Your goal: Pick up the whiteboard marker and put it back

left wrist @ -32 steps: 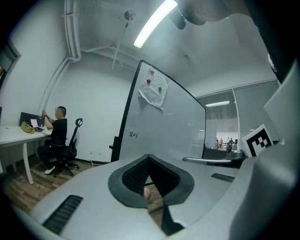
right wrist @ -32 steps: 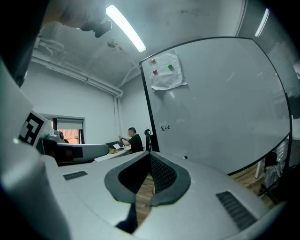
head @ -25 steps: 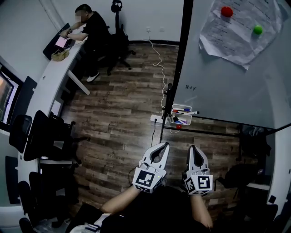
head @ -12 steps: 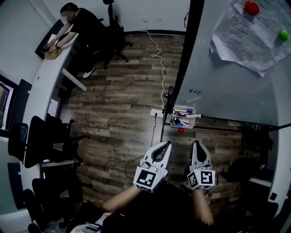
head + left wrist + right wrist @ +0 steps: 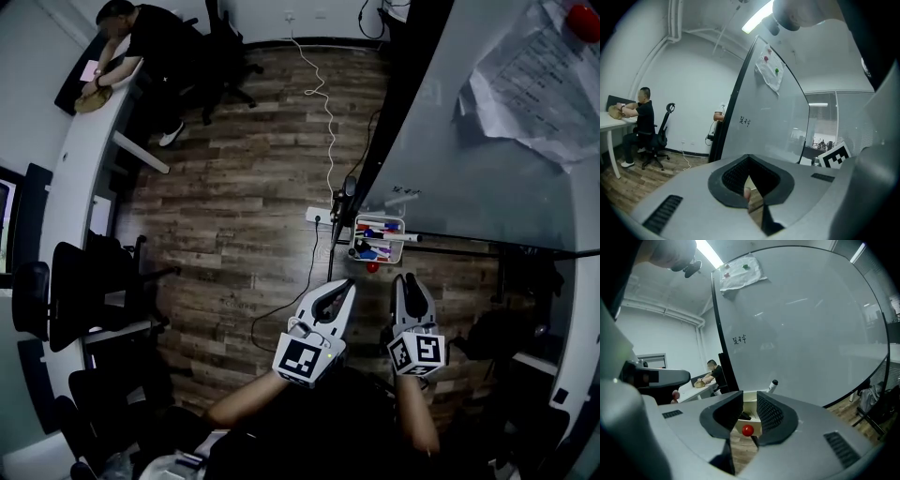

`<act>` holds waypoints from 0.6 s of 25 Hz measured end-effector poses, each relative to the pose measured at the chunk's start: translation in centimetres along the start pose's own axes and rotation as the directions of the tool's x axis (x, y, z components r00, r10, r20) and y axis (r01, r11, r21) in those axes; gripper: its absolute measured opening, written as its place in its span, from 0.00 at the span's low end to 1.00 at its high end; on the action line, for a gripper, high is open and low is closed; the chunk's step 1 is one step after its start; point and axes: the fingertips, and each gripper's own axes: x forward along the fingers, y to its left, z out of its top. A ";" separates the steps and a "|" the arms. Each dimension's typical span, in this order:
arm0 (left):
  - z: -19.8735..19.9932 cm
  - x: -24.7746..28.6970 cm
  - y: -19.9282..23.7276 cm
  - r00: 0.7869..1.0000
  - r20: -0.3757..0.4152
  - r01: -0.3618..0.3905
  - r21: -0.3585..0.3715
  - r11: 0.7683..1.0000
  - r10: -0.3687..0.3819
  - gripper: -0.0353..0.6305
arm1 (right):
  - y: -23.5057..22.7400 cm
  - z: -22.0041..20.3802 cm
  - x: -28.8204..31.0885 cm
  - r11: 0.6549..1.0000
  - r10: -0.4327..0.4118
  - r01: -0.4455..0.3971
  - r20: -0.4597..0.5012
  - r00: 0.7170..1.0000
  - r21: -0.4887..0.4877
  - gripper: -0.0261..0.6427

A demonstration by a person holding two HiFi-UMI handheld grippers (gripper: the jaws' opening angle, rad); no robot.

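Note:
A white basket (image 5: 378,240) hangs at the whiteboard's (image 5: 469,178) lower edge and holds several markers (image 5: 375,231). One white marker with a black cap (image 5: 772,386) sticks up out of it. A red ball (image 5: 747,430) hangs under the basket. My right gripper (image 5: 410,279) is just short of the basket, its jaws opening with nothing between them; the basket (image 5: 749,409) shows through the gap. My left gripper (image 5: 345,284) is beside it, jaws together and empty. In the left gripper view the left gripper (image 5: 749,160) faces the board edge-on.
A person (image 5: 141,37) sits at a long white desk (image 5: 70,169) at the far left, with office chairs (image 5: 84,281) along it. A white cable (image 5: 328,112) runs across the wooden floor to a power strip (image 5: 319,214). Papers (image 5: 534,75) hang on the board.
Both grippers have come forward and lower toward the basket, which now lies closer to them. The right jaws, shut before, have parted. The left jaws stay together.

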 end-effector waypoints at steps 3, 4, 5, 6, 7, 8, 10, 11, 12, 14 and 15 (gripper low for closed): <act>0.0 0.7 0.2 1.000 0.007 0.001 -0.033 0.999 -0.001 0.06 | -0.8 -0.3 1.1 1.000 -0.009 0.009 -0.012 1.000 0.011 0.20; -0.1 0.9 0.3 1.000 0.006 0.002 -0.035 0.999 -0.002 0.06 | -1.1 -0.4 1.5 1.000 -0.010 0.010 -0.016 1.000 0.018 0.20; -0.1 1.1 0.4 1.000 0.003 0.003 -0.036 0.999 -0.002 0.06 | -1.4 -0.5 1.8 1.000 -0.012 0.012 -0.021 1.000 0.027 0.21; -0.2 1.3 0.6 1.000 0.002 0.003 -0.036 0.999 -0.003 0.06 | -1.8 -0.7 2.2 0.999 -0.014 0.015 -0.026 1.000 0.036 0.22; -0.3 1.5 0.7 1.000 0.001 0.003 -0.037 0.999 -0.003 0.06 | -2.1 -0.8 2.5 0.999 -0.017 0.018 -0.030 0.999 0.045 0.23; -0.3 1.6 0.8 1.000 0.001 0.002 -0.037 0.999 -0.002 0.06 | -2.4 -0.9 2.8 0.998 -0.020 0.022 -0.034 0.999 0.052 0.23; -0.4 1.8 1.0 1.000 -0.001 -0.002 -0.040 0.999 0.002 0.06 | -3.0 -1.1 3.4 0.998 -0.025 0.027 -0.040 0.999 0.065 0.24; -0.4 1.9 1.2 1.000 -0.002 -0.004 -0.041 0.999 0.004 0.06 | -3.3 -1.2 3.7 0.997 -0.026 0.029 -0.042 0.999 0.070 0.25; -0.4 1.9 1.3 1.000 -0.002 -0.007 -0.041 0.999 0.007 0.06 | -3.5 -1.2 4.0 0.997 -0.028 0.031 -0.044 0.999 0.074 0.25; -0.5 1.9 1.5 1.000 -0.003 -0.013 -0.044 0.999 0.013 0.06 | -3.9 -1.3 4.6 0.996 -0.031 0.034 -0.045 0.999 0.083 0.25; -0.5 1.9 1.6 1.000 -0.004 -0.016 -0.047 0.999 0.015 0.06 | -4.0 -1.3 4.8 0.996 -0.032 0.036 -0.045 0.998 0.087 0.25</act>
